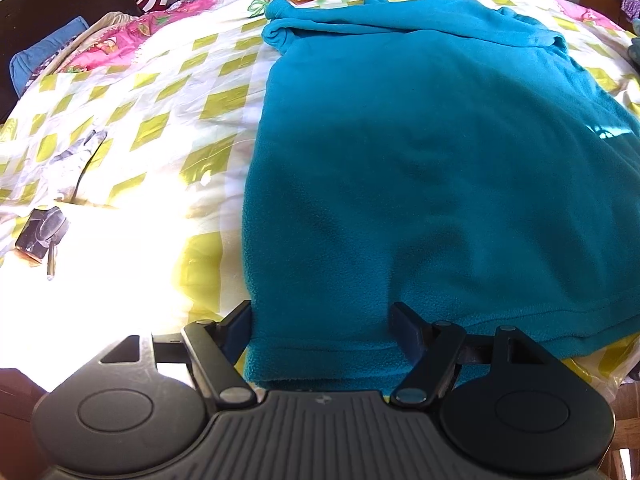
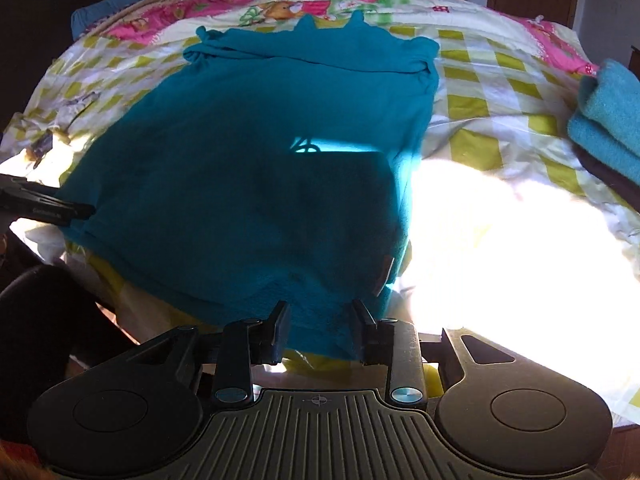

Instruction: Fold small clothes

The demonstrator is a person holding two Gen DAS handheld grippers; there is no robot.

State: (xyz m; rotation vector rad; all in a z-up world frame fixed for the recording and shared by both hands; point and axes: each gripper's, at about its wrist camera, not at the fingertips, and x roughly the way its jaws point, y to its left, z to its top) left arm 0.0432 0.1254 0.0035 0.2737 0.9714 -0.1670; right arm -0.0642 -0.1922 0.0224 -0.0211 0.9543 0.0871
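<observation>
Both grippers sit at the near hem of a teal fleece (image 1: 420, 152) that lies spread flat on the bed (image 1: 160, 92), its sleeves folded in across the far end. Left gripper (image 1: 322, 320) has its jaws spread wide, one finger just outside the fleece's left edge and the other resting on the cloth, so the hem's left corner lies between them, not pinched. Right gripper (image 2: 320, 320) has its jaws set closer but still parted, with the hem near the right corner lying between the fingers; whether they touch the cloth cannot be told. In the right wrist view the left gripper's fingers (image 2: 44, 204) show at the fleece's opposite edge. The fleece's hem hangs slightly over the bed's near edge. Bright sun washes out the checked cover on both sides of the garment. Folded teal cloth (image 2: 608, 120) lies well apart on the bed's right side. A small dark object (image 1: 42, 232) rests on the left part of the cover.
</observation>
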